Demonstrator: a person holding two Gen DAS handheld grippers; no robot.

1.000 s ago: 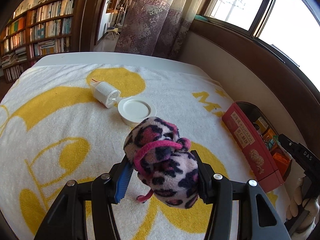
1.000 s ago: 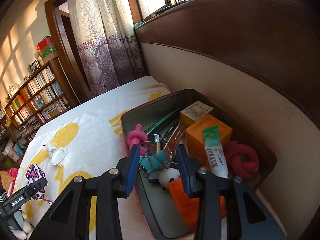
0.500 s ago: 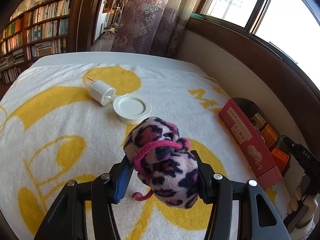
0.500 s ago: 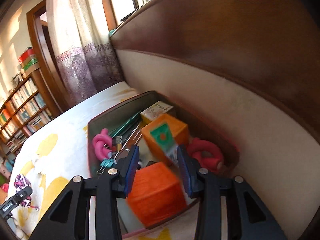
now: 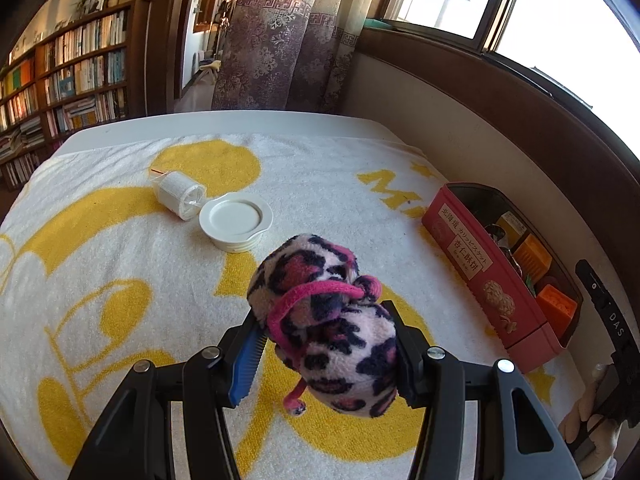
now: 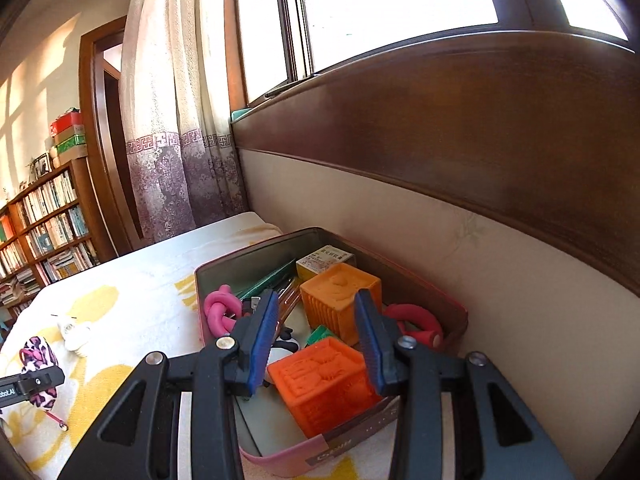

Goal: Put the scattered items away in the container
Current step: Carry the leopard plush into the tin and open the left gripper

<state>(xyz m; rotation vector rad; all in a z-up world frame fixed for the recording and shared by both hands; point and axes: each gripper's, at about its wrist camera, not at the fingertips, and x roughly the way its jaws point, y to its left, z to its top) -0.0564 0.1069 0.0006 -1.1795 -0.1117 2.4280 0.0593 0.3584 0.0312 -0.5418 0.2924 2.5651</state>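
Note:
A fluffy pink leopard-print pouch (image 5: 328,336) is clamped between the blue pads of my left gripper (image 5: 322,316), held above the yellow-and-white towel (image 5: 100,264). The red tin (image 5: 472,264) lies to the right against the wall. My right gripper (image 6: 317,298) hovers over the near end of the tin (image 6: 454,312), open, with nothing between its fingers. Inside lie two orange cubes (image 6: 340,300), a pink knotted cord (image 6: 220,308), a red ring (image 6: 412,320) and a small box (image 6: 326,260). A white lid (image 5: 236,220) and a clear tub of white sticks (image 5: 178,194) lie on the towel.
A wood-panelled wall (image 6: 460,152) runs right behind the tin. Curtains (image 5: 280,40) and bookshelves (image 5: 68,72) stand beyond the far edge of the bed. The person's gloved hand (image 5: 592,432) on the right gripper shows at the lower right.
My right gripper has tipped upward and swung across the tin, so the orange cubes now sit below its fingers. My left gripper has drifted a little to the right with the pouch.

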